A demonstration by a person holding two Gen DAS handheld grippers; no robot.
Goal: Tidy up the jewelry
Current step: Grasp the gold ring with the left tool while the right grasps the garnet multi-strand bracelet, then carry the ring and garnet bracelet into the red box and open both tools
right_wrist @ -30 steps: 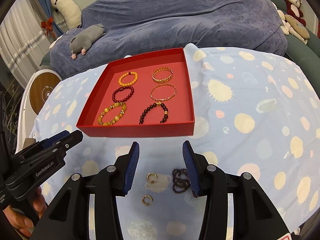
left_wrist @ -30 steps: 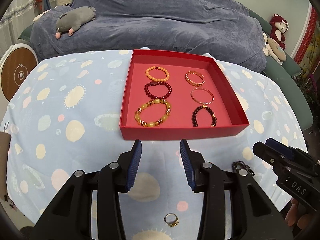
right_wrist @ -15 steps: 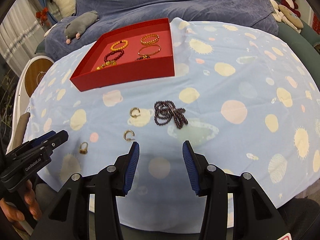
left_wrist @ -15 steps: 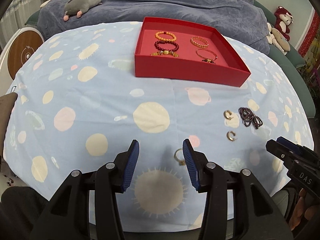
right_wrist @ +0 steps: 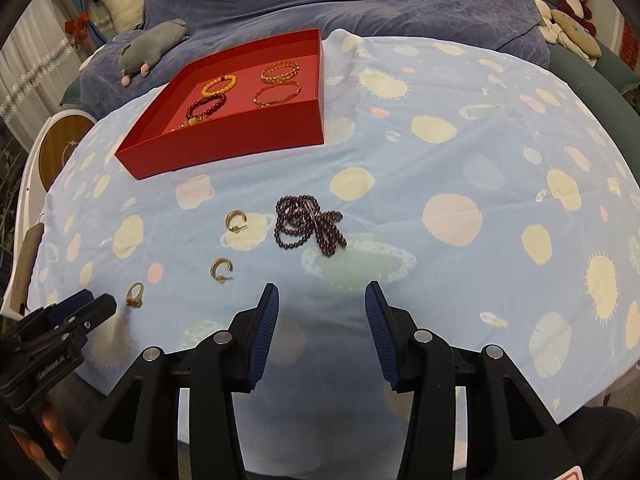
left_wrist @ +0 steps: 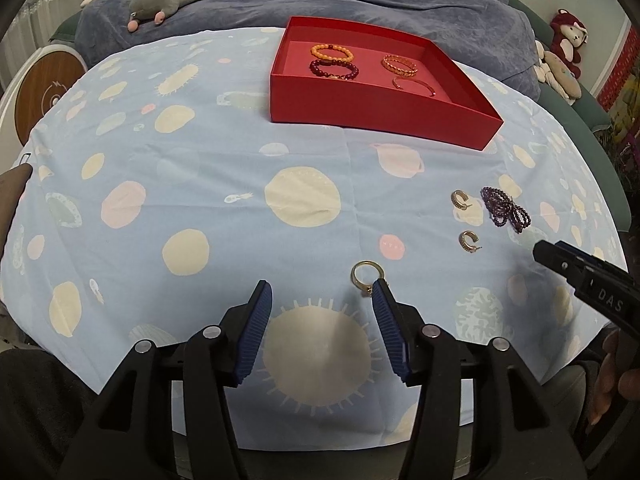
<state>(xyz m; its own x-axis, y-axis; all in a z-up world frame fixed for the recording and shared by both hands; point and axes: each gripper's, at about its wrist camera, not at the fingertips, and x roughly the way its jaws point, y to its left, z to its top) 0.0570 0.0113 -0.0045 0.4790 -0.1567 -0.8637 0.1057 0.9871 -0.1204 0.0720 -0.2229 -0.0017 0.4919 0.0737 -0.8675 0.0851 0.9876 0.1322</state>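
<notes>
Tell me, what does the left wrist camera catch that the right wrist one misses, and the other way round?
Only the left wrist view shows the left gripper head-on, jaws opening and empty, the gold ring just ahead by its right finger. Only the right wrist view shows the right gripper head-on, open and empty, and a yellow beaded bracelet peeking above the red tray's front wall. Both show the tray with bracelets, two gold hoop earrings, the dark bead strand and the spotted blue cloth.

Soft, even indoor light, sharp focus mid-picture; the fisheye bends the edges into dark corners, with faint shadows beneath the fingers point(left_wrist: 260, 320).
</notes>
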